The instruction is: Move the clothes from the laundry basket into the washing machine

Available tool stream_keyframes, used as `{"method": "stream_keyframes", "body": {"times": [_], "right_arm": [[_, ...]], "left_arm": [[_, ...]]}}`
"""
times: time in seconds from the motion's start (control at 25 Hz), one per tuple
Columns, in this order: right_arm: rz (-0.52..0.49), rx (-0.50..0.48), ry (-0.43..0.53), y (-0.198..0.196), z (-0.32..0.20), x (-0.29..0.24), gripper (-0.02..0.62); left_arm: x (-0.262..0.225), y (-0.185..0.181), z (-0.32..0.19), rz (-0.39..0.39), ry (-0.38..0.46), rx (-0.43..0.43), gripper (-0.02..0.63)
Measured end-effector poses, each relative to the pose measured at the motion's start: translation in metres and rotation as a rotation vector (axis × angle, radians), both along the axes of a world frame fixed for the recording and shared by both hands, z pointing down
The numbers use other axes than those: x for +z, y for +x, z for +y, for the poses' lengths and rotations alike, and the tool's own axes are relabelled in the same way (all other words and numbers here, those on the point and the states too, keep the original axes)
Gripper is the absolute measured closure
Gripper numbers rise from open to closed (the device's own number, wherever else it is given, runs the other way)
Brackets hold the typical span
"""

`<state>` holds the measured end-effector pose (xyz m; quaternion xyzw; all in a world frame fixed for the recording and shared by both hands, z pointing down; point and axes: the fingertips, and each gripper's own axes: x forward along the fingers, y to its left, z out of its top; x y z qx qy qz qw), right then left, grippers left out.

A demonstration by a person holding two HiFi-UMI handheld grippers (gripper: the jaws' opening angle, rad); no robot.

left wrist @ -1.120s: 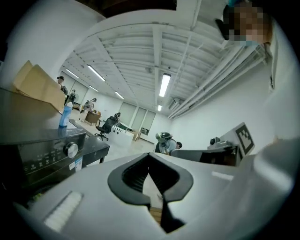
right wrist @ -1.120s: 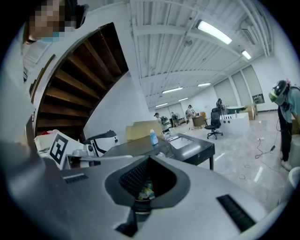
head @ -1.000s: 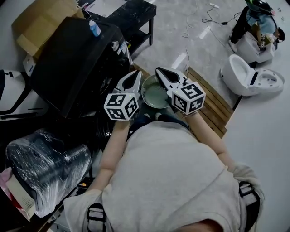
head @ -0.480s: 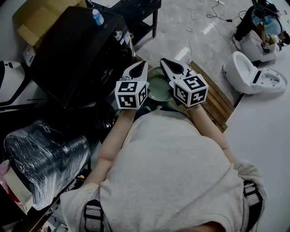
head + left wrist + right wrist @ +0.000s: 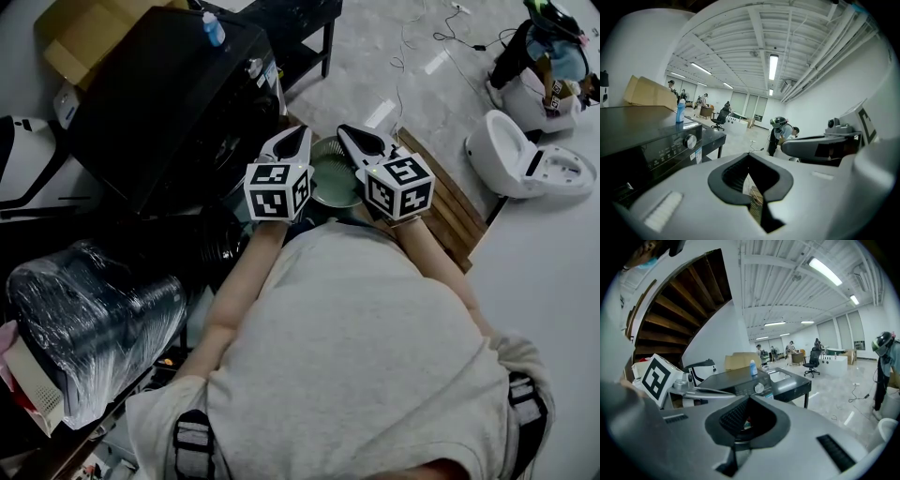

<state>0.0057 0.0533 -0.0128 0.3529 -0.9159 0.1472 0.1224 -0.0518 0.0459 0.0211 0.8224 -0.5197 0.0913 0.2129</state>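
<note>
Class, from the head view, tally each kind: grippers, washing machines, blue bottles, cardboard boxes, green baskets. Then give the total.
Grippers: 2 (left gripper, right gripper)
Washing machine: 1
Blue bottle: 1
Cardboard box: 1
Green basket: 1
Total: 6

The washing machine has a dark, smooth, faintly glossy shell. The box behind it is matt brown cardboard. The floor is polished and reflective, and the slatted board looks wooden. The green basin looks like smooth plastic. Crinkled clear film wraps the bundle. The left claw and right claw are matt grey plastic.
</note>
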Motion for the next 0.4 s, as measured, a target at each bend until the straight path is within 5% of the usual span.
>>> {"method": "stream_keyframes", "body": {"times": [0.4], "right_arm": [[0.008, 0.014, 0.004, 0.0028, 0.0061, 0.0047, 0.586]], "left_arm": [[0.0063, 0.0065, 0.0086, 0.005, -0.028, 0.016, 0.597]]}}
